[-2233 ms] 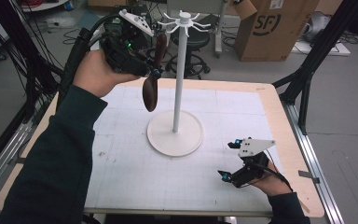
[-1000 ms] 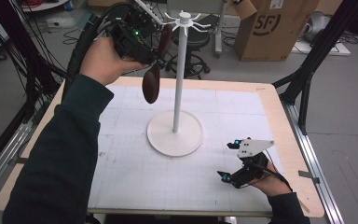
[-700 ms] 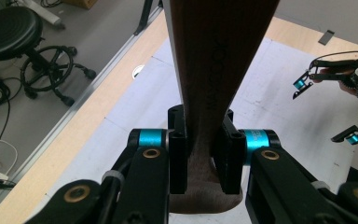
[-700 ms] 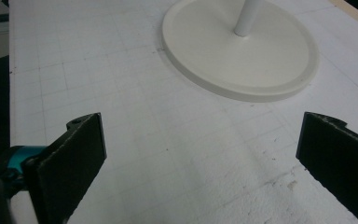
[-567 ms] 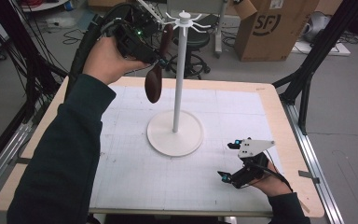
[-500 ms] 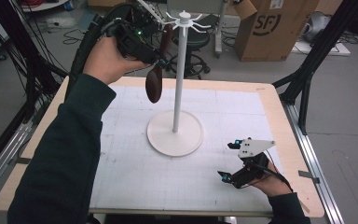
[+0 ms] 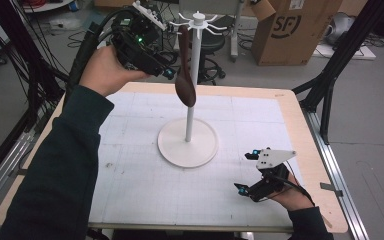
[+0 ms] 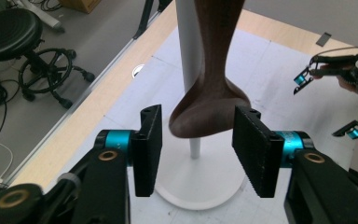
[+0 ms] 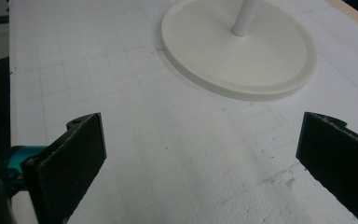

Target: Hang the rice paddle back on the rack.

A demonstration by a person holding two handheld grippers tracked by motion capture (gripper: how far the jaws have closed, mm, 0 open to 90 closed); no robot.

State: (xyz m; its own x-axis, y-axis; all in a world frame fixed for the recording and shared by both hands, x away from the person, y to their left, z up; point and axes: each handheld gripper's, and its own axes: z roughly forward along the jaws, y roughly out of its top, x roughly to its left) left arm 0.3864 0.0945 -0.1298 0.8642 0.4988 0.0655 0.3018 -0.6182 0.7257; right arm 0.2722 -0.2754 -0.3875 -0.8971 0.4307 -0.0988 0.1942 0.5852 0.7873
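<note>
One brown spoon (image 7: 185, 75) hangs off the top of the white stand (image 7: 188, 142), bowl down, right beside the pole. Left gripper (image 8: 197, 140) is spread apart, pads either side of the bowl, not touching. Right gripper (image 7: 251, 172) sits wide apart near the mat (image 7: 145, 190) corner.

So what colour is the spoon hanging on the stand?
Dark brown, like wood: the spoon shows best in the left gripper view.
</note>
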